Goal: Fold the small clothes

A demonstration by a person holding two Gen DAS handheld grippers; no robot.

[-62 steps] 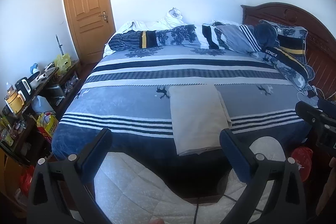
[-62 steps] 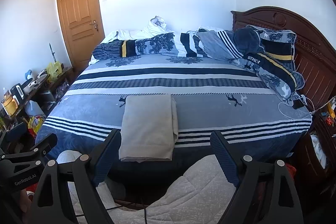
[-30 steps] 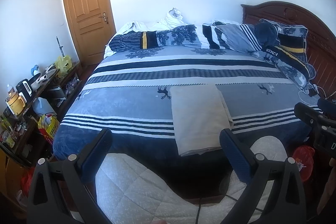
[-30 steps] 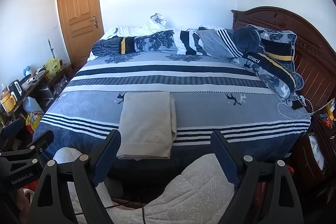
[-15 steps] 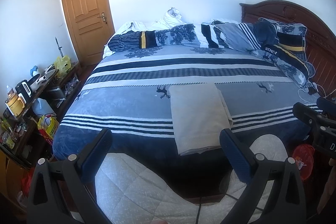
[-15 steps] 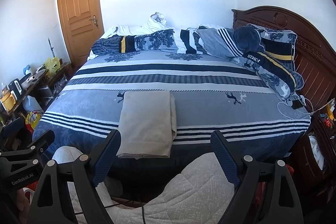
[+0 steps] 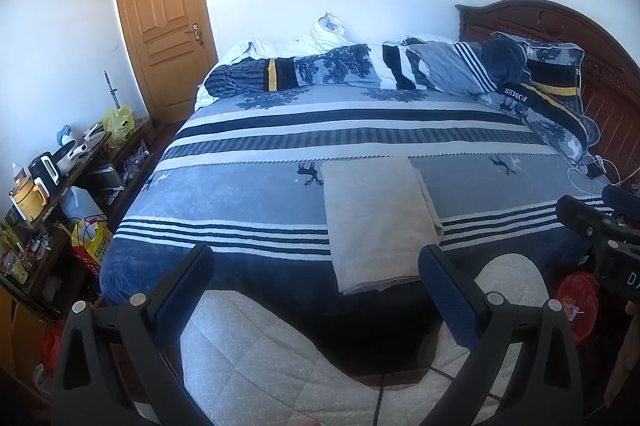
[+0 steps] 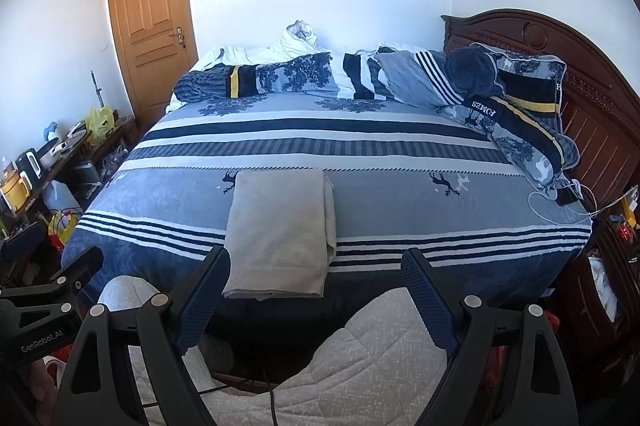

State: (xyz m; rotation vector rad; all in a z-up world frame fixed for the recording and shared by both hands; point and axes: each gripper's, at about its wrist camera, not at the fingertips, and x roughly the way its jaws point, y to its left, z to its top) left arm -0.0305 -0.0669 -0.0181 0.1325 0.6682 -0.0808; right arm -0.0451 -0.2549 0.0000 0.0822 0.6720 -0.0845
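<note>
A cream knit garment [image 7: 374, 216] lies folded into a neat rectangle near the front edge of the blue striped bed [image 7: 248, 194]; it also shows in the right wrist view [image 8: 278, 230]. My left gripper [image 7: 314, 266] is open and empty, held back from the bed edge, below and left of the garment. My right gripper [image 8: 316, 272] is open and empty, also short of the bed, its left finger [image 8: 202, 292] just below the garment's front left corner. Each gripper shows at the other view's edge.
Bunched bedding and pillows [image 7: 400, 70] lie along the far side by the wooden headboard [image 8: 560, 66]. A cluttered low shelf [image 7: 48, 178] stands at the left, a wooden door [image 7: 164, 38] behind it. Cables and a phone [image 8: 564, 196] lie at the bed's right edge. Quilted grey trouser legs [image 8: 360, 366] are below.
Both views have shifted only slightly; the grippers stay open and the folded garment has not moved.
</note>
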